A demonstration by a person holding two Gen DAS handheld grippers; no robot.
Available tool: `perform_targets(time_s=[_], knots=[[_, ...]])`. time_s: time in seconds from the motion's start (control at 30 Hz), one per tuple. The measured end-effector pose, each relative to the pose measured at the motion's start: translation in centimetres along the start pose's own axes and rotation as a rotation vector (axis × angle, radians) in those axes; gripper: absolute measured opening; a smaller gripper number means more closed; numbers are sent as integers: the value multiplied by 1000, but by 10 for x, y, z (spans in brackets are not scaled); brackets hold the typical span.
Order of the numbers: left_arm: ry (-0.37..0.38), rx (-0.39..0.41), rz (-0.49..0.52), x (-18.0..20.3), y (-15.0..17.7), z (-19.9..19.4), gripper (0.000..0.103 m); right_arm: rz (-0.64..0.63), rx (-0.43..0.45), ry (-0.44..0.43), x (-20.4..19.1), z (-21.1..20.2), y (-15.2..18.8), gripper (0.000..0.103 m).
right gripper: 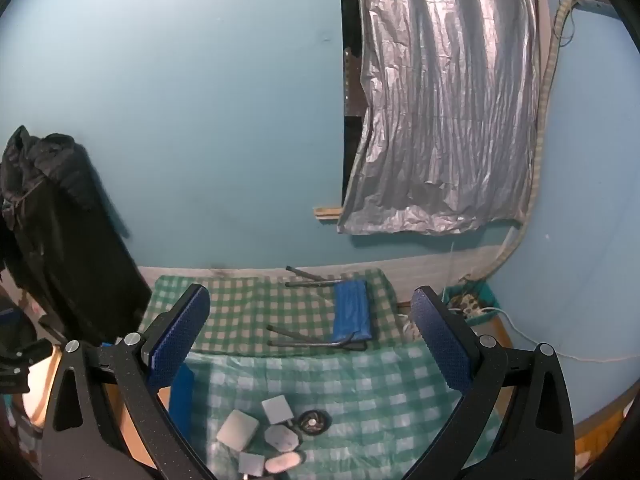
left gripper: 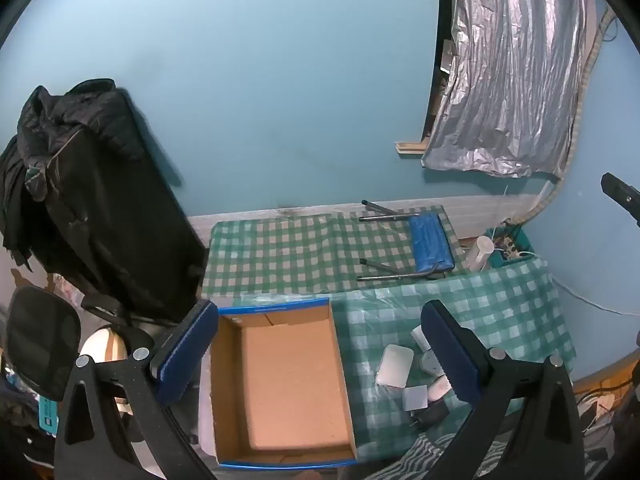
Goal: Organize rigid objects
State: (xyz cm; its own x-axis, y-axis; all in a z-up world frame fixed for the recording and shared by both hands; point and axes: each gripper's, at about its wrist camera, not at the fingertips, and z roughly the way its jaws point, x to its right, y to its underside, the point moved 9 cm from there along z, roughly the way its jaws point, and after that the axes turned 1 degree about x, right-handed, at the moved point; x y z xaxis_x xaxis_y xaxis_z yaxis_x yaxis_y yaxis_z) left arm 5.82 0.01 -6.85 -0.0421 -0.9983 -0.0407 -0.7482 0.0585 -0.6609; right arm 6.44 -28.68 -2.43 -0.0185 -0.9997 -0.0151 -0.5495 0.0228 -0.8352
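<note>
While both hand-held grippers (left gripper: 320,344) (right gripper: 310,344) gape, cardboard box (left gripper: 280,380), rounded white blocks (right gripper: 238,429), checked cloth (right gripper: 380,380).

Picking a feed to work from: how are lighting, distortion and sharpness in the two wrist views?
Left wrist: dim bluish light, strong fisheye bending at the edges, cardboard box sharp, dark corners. Right wrist: same bluish cast, glare on the silver sheet, small pale objects low and slightly soft.

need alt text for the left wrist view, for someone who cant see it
An empty open cardboard box sits between the left gripper's open fingers, on a green checked tablecloth. Small pale objects cluster right of it.
</note>
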Motion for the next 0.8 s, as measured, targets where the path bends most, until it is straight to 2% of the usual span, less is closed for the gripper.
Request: perform_targets(time_s=[0.3,0.43,0.8], knots=[[31,-1,-18,-6,-2,-2,102,4,0,-4,0,3,0,100],[22,21,-8,0,-2,-2,102,3,-3,-5,-3,8,5,100],[33,10,-20,4,-5,2,102,4,-14,-17,-1,9,4,100]])
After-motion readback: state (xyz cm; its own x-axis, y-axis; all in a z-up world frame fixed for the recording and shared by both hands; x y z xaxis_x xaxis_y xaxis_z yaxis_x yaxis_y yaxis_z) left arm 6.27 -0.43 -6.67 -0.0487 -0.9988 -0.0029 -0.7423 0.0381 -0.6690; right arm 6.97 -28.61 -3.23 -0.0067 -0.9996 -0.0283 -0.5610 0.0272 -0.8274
